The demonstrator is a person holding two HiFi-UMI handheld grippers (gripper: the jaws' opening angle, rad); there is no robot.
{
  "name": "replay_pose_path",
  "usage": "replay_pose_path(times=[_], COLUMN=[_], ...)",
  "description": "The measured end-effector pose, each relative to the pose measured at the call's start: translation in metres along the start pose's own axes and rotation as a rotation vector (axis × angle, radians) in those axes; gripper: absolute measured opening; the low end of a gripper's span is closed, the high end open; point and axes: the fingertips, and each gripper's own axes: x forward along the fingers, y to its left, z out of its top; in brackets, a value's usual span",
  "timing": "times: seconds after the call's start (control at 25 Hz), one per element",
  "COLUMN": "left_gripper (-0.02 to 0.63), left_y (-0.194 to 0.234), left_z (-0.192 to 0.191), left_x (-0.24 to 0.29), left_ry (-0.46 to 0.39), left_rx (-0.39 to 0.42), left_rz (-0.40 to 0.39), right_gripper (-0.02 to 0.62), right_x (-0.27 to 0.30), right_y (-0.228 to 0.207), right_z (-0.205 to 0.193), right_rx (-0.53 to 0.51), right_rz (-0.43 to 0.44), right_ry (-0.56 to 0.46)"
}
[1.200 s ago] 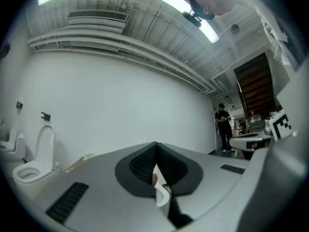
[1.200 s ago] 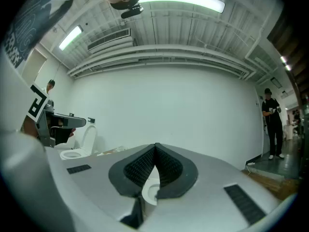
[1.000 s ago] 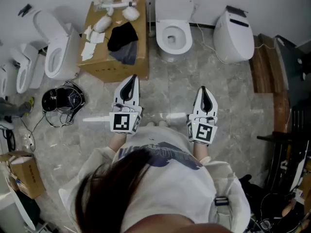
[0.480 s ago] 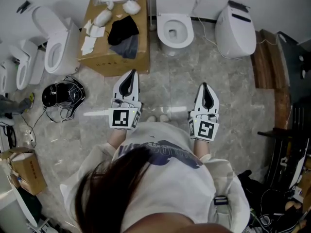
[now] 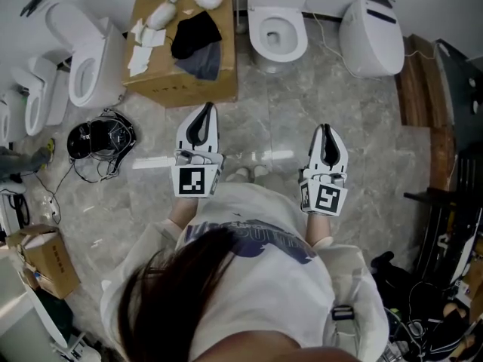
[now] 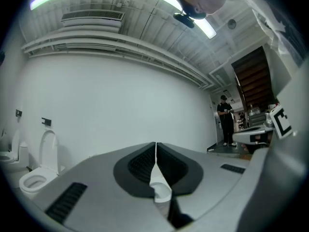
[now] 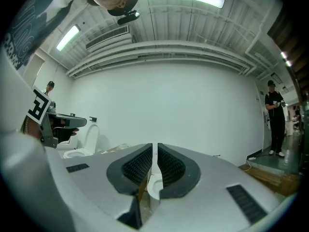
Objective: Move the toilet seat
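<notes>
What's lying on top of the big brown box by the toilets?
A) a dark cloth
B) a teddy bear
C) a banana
A: a crumpled dark cloth lies on top of the cardboard box in the head view.

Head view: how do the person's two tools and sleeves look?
The white, wedge-shaped left tool and matching right tool taper to points, with black ribbed pads inside. Each carries a cube with black-and-white square markers at its rear. The sleeves are white, on a top with dark print.
</notes>
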Motion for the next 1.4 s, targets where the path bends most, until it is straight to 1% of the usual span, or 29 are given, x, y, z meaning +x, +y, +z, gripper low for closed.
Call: replay_pose_path(times=[0.12, 0.24, 0.4, 0.52, 0.6, 0.72, 0.88, 0.96, 1.08, 1.24, 1.32, 1.4], left_gripper=[-0.005, -0.005, -0.005, -0.005, -0.005, -0.005, -0.003, -0.003, -0.003, -0.003, -0.003, -0.003], left_y=[0.005, 0.009, 0.001, -0.014, -0.025, -0.043, -0.069, -0.082, -0.097, -0.104, -0.1, -0.097], left_z=[-0.002, -0.003, -0.011, -0.013, -0.011, -0.011, -0.011, -0.011, -0.015, -0.015, -0.021, -0.02], left_x=[0.001, 0.003, 0.014, 0.034, 0.051, 0.08, 0.113, 0.128, 0.144, 0.163, 0.171, 0.183], left_ry=[0.004, 0.005, 0.027, 0.023, 0.013, 0.009, 0.027, 0.016, 0.029, 0.048, 0.07, 0.069], left_rx=[0.011, 0.008, 0.0, 0.006, 0.011, 0.022, 0.051, 0.044, 0.045, 0.061, 0.061, 0.064], left_rz=[-0.02, -0.02, -0.027, -0.029, -0.017, 0.014, 0.069, 0.091, 0.116, 0.142, 0.161, 0.168], right_gripper=[0.044, 0.044, 0.044, 0.044, 0.044, 0.044, 0.044, 0.046, 0.046, 0.046, 0.046, 0.046], right_x=[0.002, 0.003, 0.005, 0.013, 0.021, 0.035, 0.058, 0.069, 0.087, 0.109, 0.122, 0.136], right_y=[0.001, 0.002, -0.01, -0.033, -0.052, -0.085, -0.135, -0.158, -0.189, -0.22, -0.228, -0.231], right_z=[-0.001, -0.002, -0.005, -0.008, -0.01, -0.017, -0.019, -0.021, -0.029, -0.033, -0.034, -0.037], right_rx=[-0.002, -0.009, -0.019, -0.007, -0.005, -0.006, -0.003, -0.005, -0.011, 0.002, 0.007, 0.013], right_rz=[-0.022, -0.03, -0.03, -0.034, -0.019, 0.007, 0.041, 0.061, 0.079, 0.072, 0.075, 0.079], right_ry=[0.008, 0.009, 0.01, -0.001, -0.01, -0.001, -0.008, -0.008, 0.001, 0.001, 0.002, 0.002])
